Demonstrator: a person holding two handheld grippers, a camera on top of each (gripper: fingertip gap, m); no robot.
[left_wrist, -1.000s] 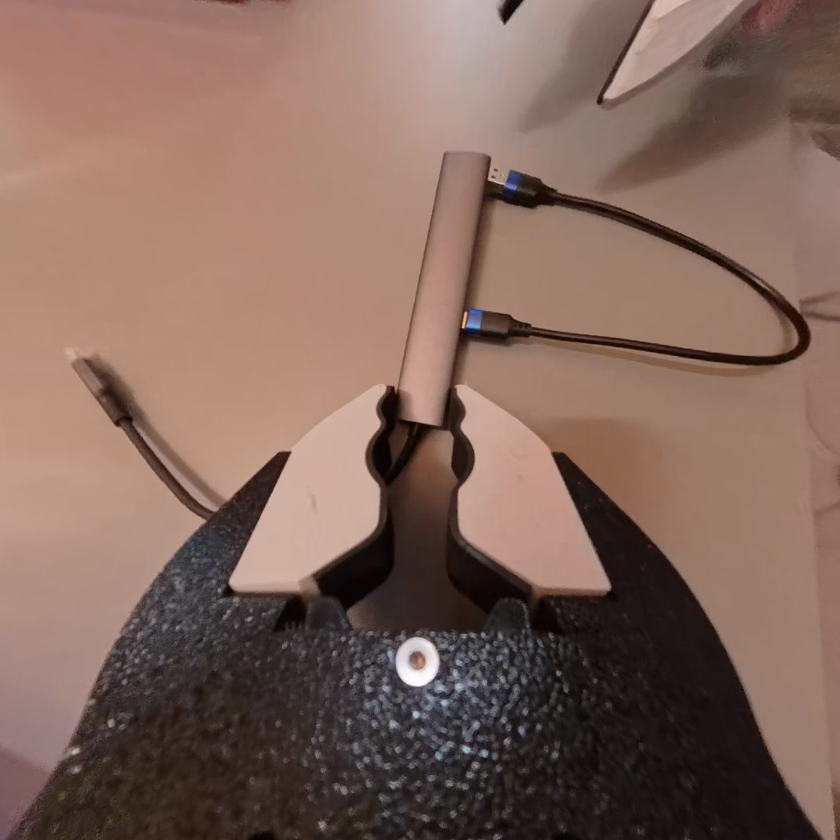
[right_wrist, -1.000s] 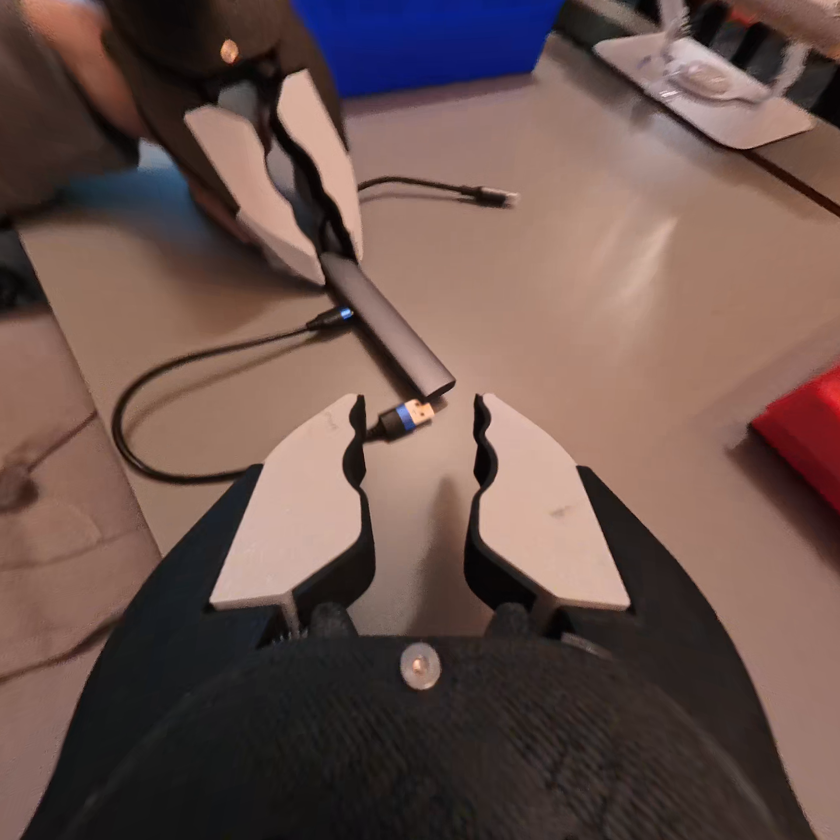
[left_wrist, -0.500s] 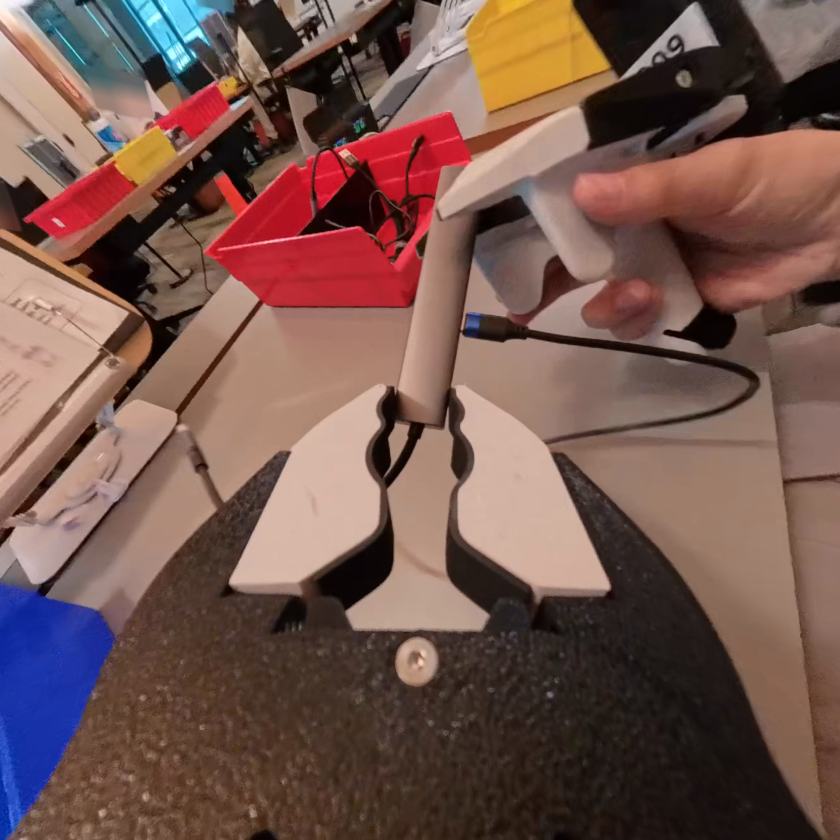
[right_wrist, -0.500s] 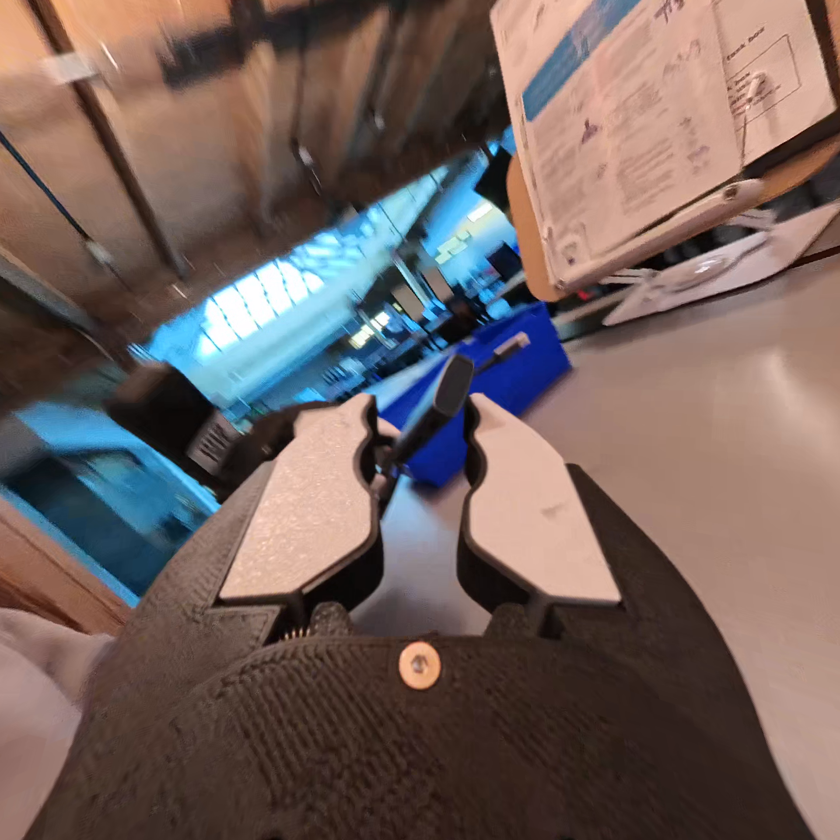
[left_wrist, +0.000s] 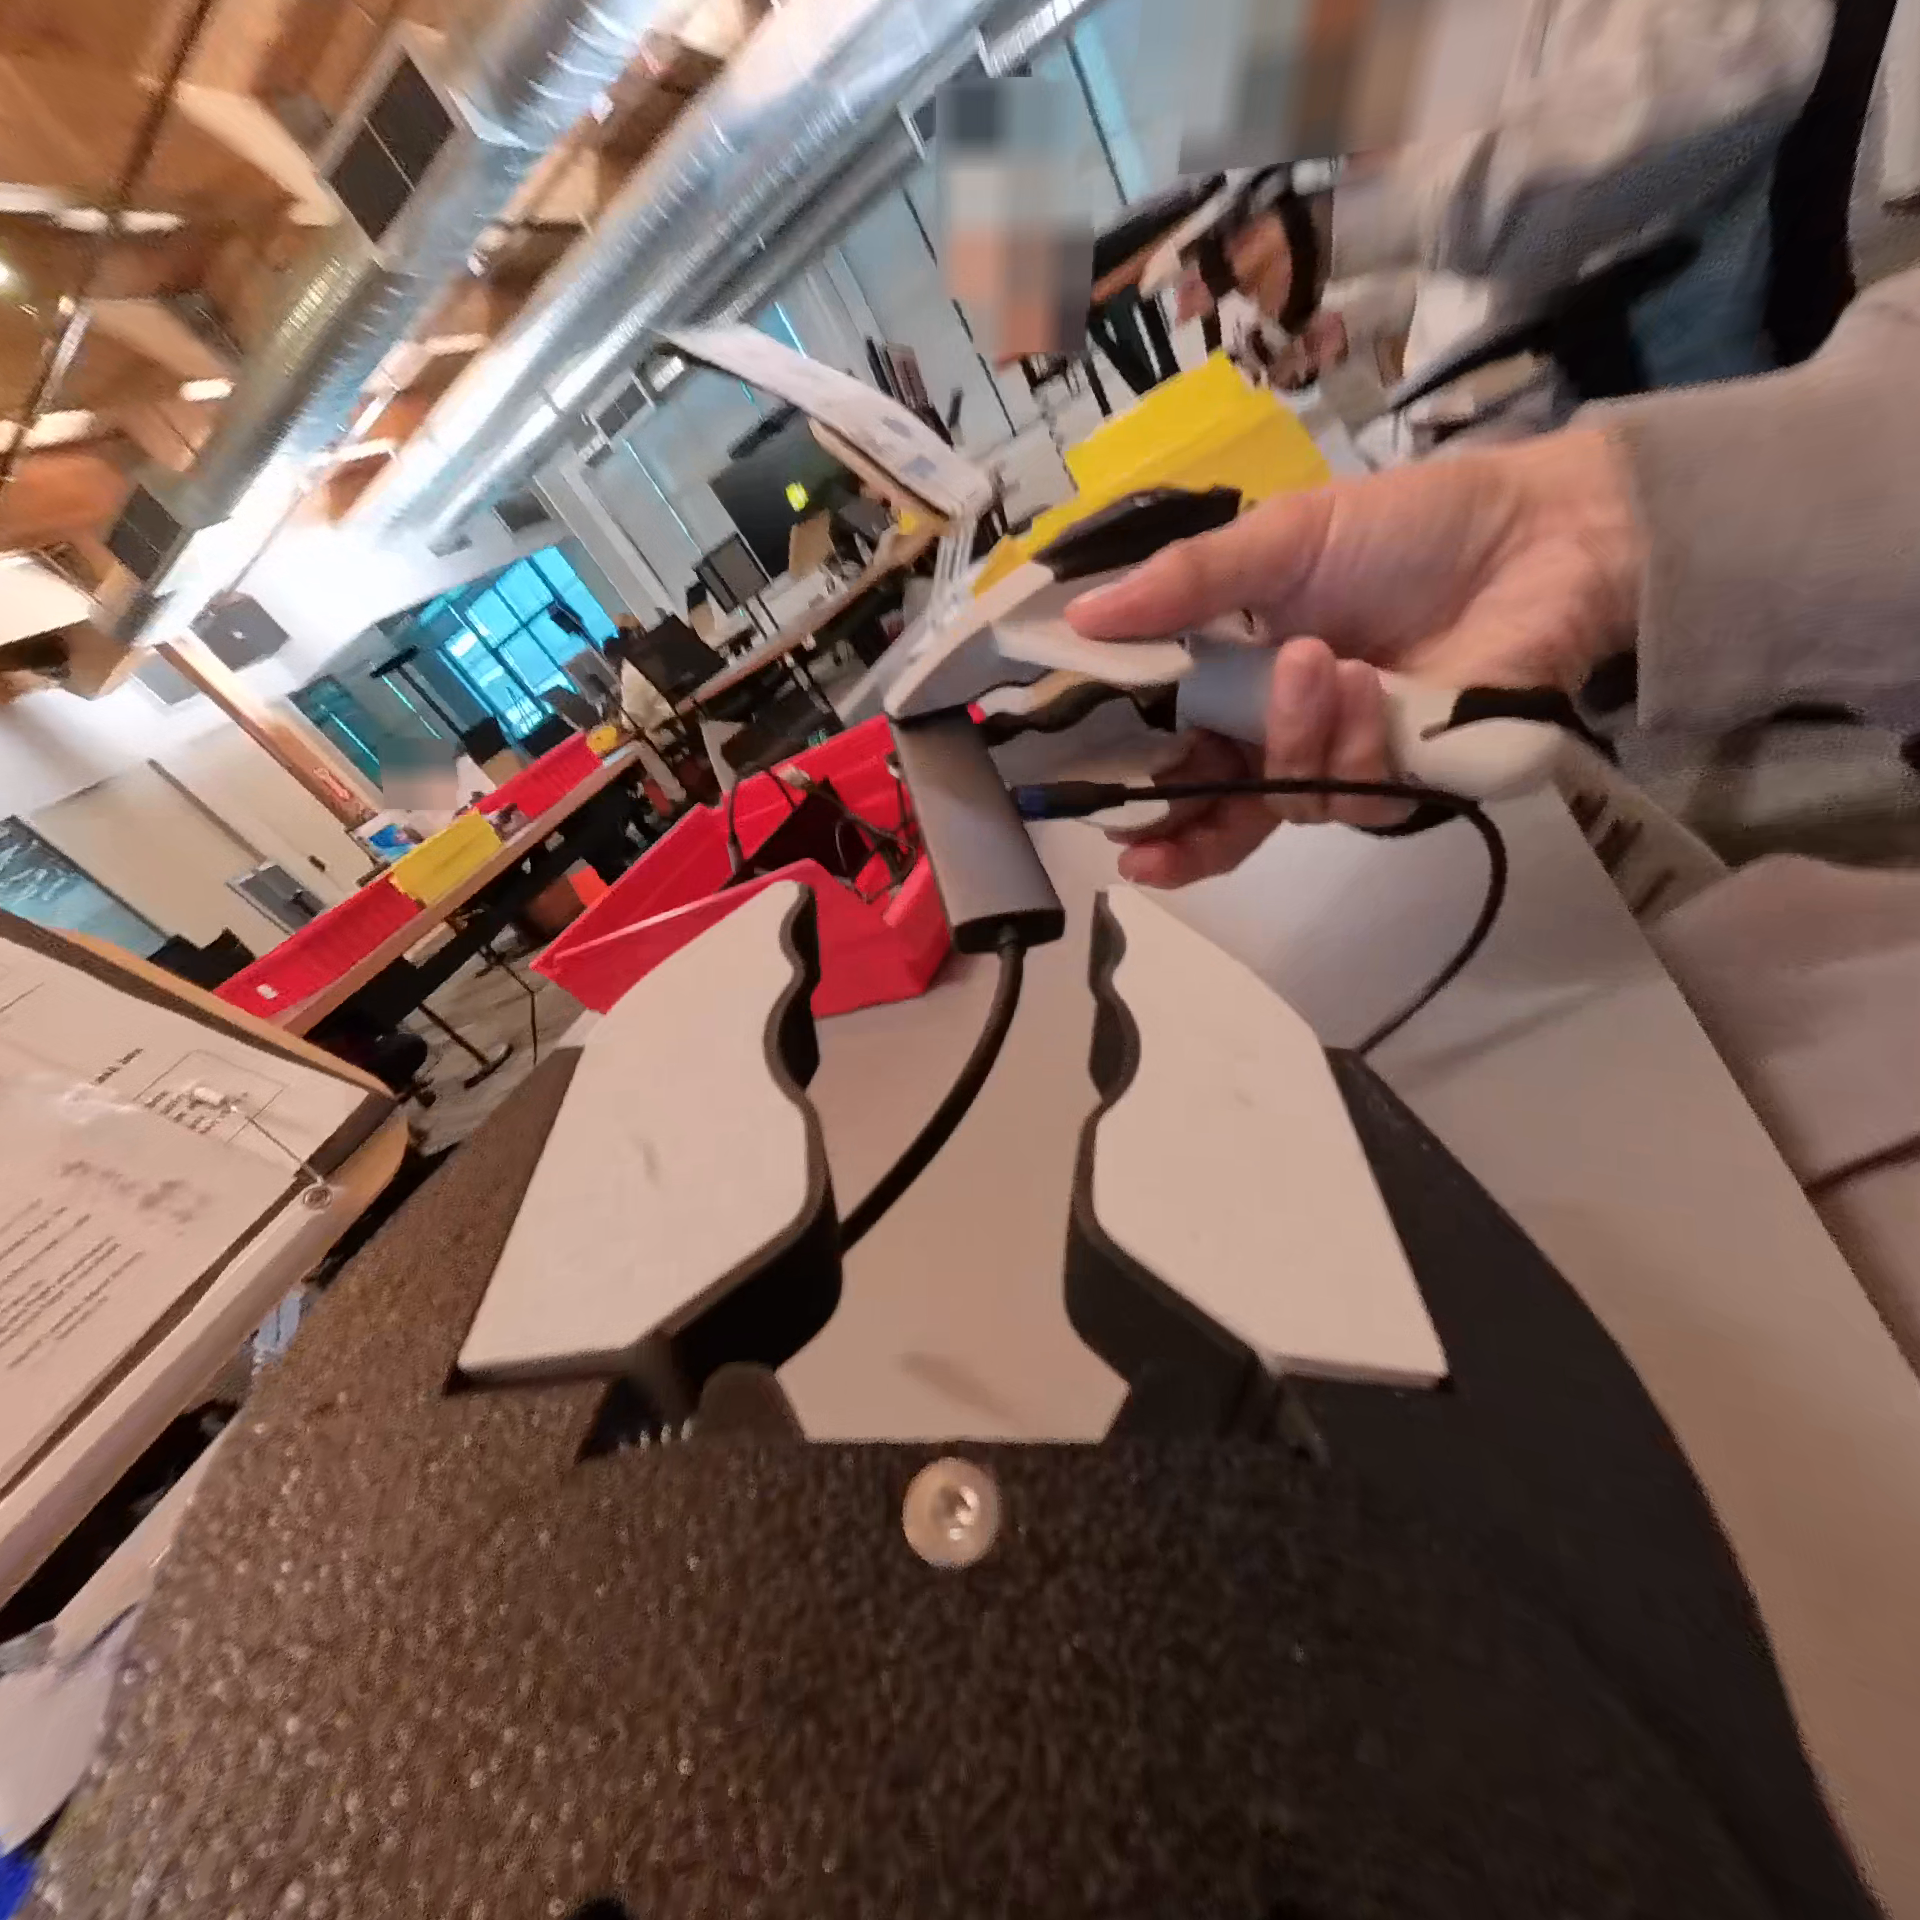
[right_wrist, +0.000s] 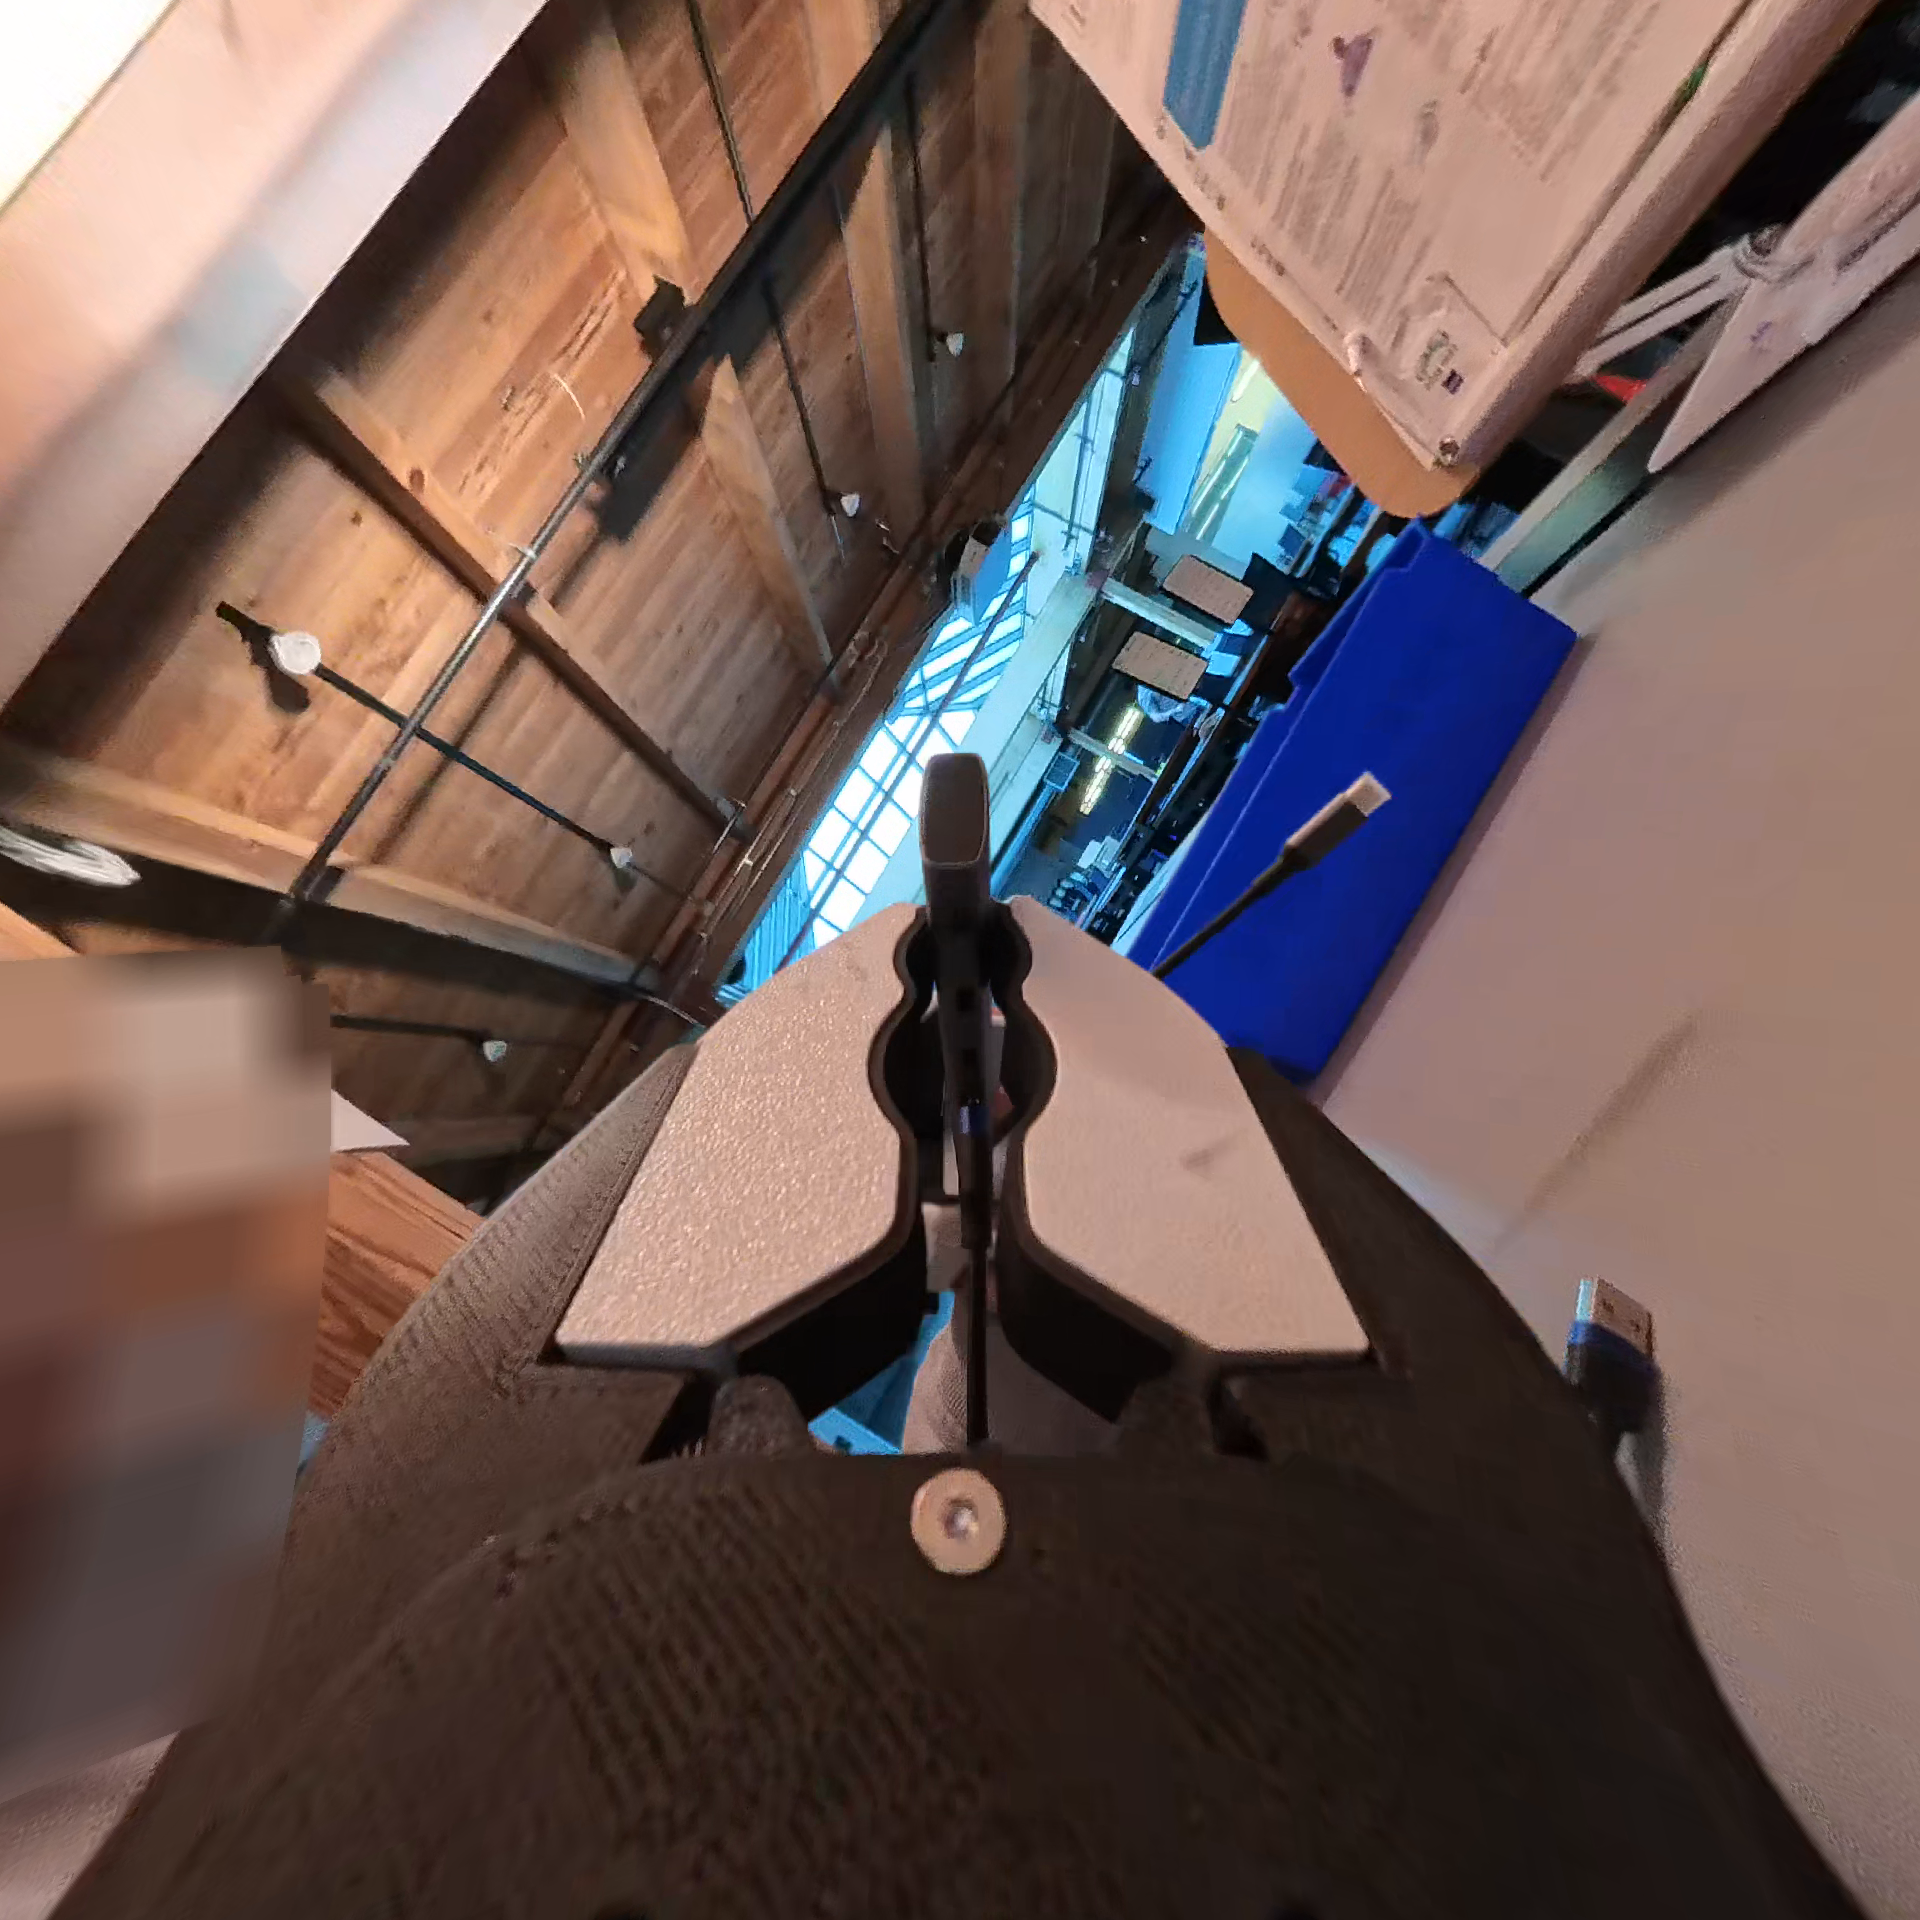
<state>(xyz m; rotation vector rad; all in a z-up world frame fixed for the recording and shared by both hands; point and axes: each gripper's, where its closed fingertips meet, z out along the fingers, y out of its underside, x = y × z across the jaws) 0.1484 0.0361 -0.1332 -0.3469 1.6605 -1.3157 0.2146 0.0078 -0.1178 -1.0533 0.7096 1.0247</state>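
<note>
Grey metal forms the slim hub (left_wrist: 971, 831), which is held off the table, its far end clamped between the tips of the right gripper (right_wrist: 964, 940). In the right wrist view the hub is seen end-on, rising past those closed tips. The left gripper (left_wrist: 951, 920) is spread apart, its pale fingers (left_wrist: 665, 1164) on either side of the hub's near end without touching it. A black cable (left_wrist: 935, 1122) is seen running from that near end down between the open fingers. A second black lead with a blue-ringed plug (left_wrist: 1049, 798) is plugged into the hub's right side and loops right. The right gripper's handle is gripped by a person's hand (left_wrist: 1382, 623). Another blue-ringed plug (right_wrist: 1608, 1340) hangs free at the right of the right wrist view, and a silver-tipped plug (right_wrist: 1335, 821) is seen before a blue bin (right_wrist: 1403, 779).

The pale grey table (left_wrist: 1507, 1101) is smooth and faintly glossy. A red bin (left_wrist: 748, 935) holding cables sits at its far edge. Beyond it, a large room with further tables, red and yellow bins, tall windows, a silver duct and a timber ceiling (right_wrist: 436, 436) is visible. A clipboard with printed sheets (left_wrist: 114, 1143) stands at the left.
</note>
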